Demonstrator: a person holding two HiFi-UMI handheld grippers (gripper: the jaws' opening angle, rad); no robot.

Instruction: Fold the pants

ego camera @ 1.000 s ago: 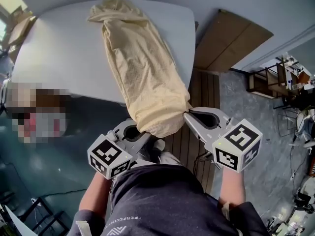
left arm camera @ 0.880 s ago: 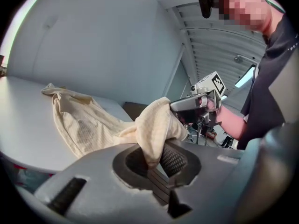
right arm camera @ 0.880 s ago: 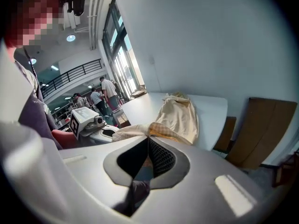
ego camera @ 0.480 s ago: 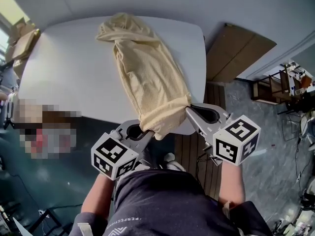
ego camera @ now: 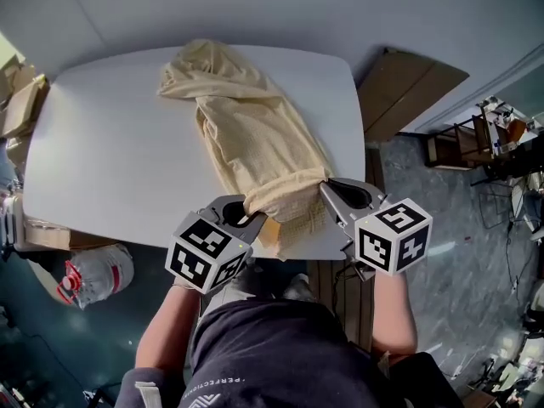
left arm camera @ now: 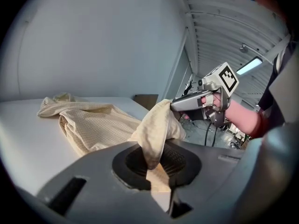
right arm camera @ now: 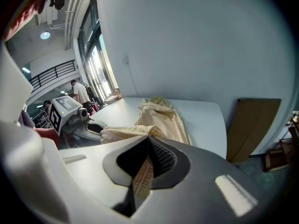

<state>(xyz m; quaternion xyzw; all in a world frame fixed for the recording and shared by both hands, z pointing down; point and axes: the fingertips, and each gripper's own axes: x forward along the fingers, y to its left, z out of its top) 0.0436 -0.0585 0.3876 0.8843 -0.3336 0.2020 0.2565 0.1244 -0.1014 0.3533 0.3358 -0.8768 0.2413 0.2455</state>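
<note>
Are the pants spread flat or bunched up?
Bunched: the pants lie in a rumpled strip on the table, near end pinched by left gripper and right gripper.

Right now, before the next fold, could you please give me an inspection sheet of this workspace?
Surface: white table.
Job's things: cream pants, bunched lengthwise on the table.
Clutter: nothing seen on the table.
Grippers: left gripper and right gripper both shut on the pants' near end.
Cables: one dark cable beyond the table.
Surroundings: brown board against the wall; red-and-white bundle on the floor.
</note>
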